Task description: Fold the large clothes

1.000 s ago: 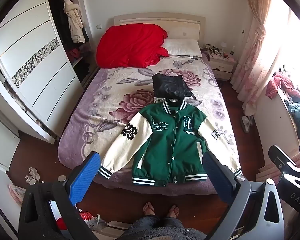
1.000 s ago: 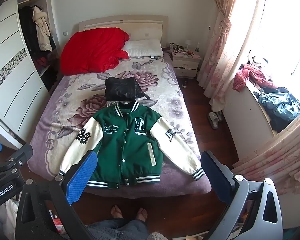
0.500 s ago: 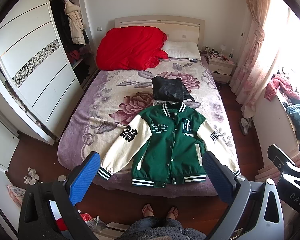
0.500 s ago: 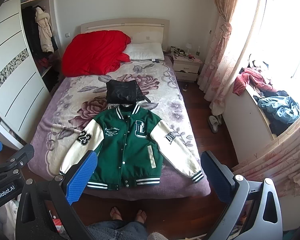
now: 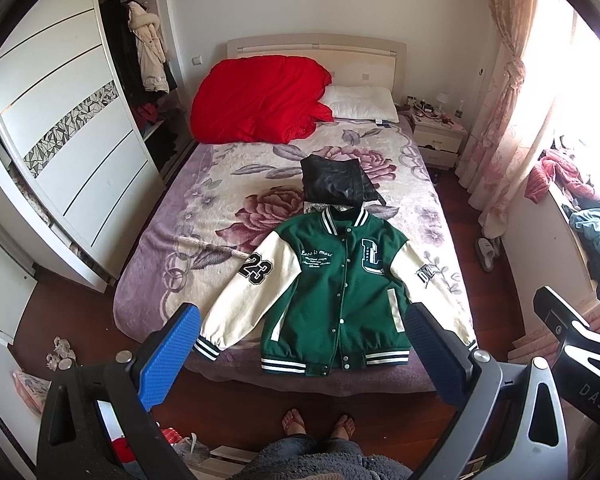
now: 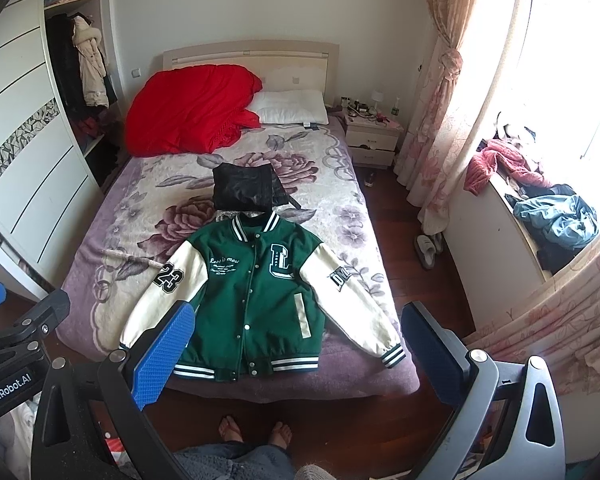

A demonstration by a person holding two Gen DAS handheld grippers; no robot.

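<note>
Left wrist view shows a green varsity jacket [image 5: 336, 292] lying face up and buttoned at the foot of a bed [image 5: 172, 248], its collar pointing toward the headboard and its striped hem near the bed's edge. Cream sleeves spread out to both sides, one with a "23" patch. Just beyond the collar sits a folded black garment [image 5: 334, 186], touching or nearly touching it. Farther up are a red quilt [image 5: 260, 100] and a white pillow [image 5: 362, 104].

Both grippers hang above the floor, well short of the bed. The left gripper [image 5: 304, 356] has its blue-padded fingers [image 5: 168, 356] spread wide and holds nothing. The right gripper [image 6: 300, 352] is likewise spread and empty. The person's bare feet [image 6: 256, 432] stand at the foot of the bed.

The jacket looks thick, soft and fairly heavy, likely to sag and drape rather than slide. The ribbed cuffs and hem probably offer the firmest places to pinch; taking each sleeve near its cuff seems a sensible first hold for folding the sleeves across the chest.
</note>
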